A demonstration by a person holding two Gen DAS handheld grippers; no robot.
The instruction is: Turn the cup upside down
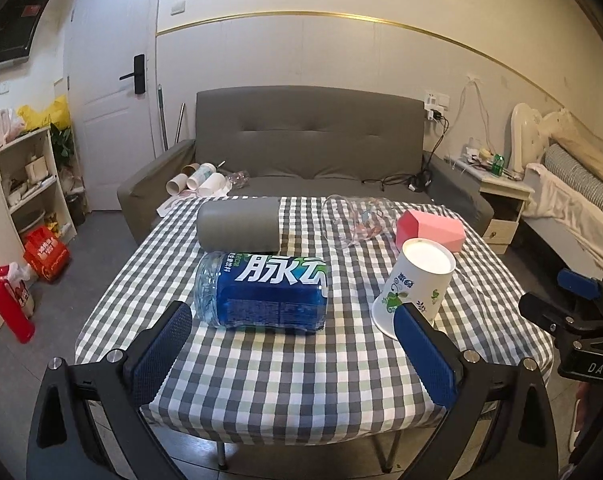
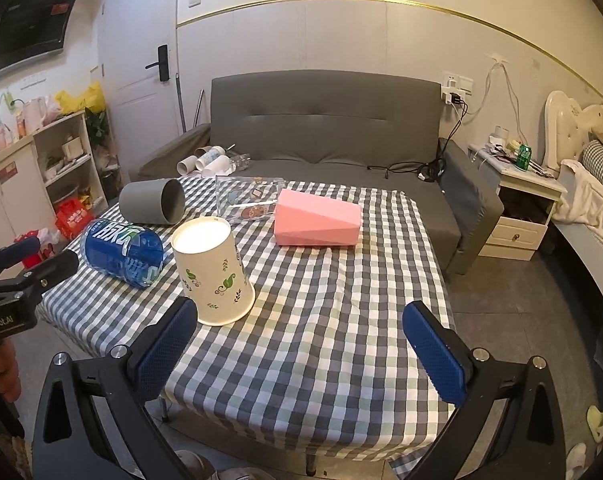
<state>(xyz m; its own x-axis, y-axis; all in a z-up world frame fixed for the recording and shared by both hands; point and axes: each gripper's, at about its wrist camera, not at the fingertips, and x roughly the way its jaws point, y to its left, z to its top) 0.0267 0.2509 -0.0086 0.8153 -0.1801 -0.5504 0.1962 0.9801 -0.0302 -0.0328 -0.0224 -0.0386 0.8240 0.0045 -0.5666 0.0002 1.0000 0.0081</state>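
A white paper cup with green leaf print stands upside down, mouth on the checked tablecloth, base up. My left gripper is open and empty, held back from the table's near edge; its right finger overlaps the cup's lower rim in view. My right gripper is open and empty, with the cup just beyond its left finger. Each gripper shows at the edge of the other's view.
On the table lie a blue-labelled cut bottle, a grey cup, a clear glass and a pink faceted cup, all on their sides. A grey sofa stands behind.
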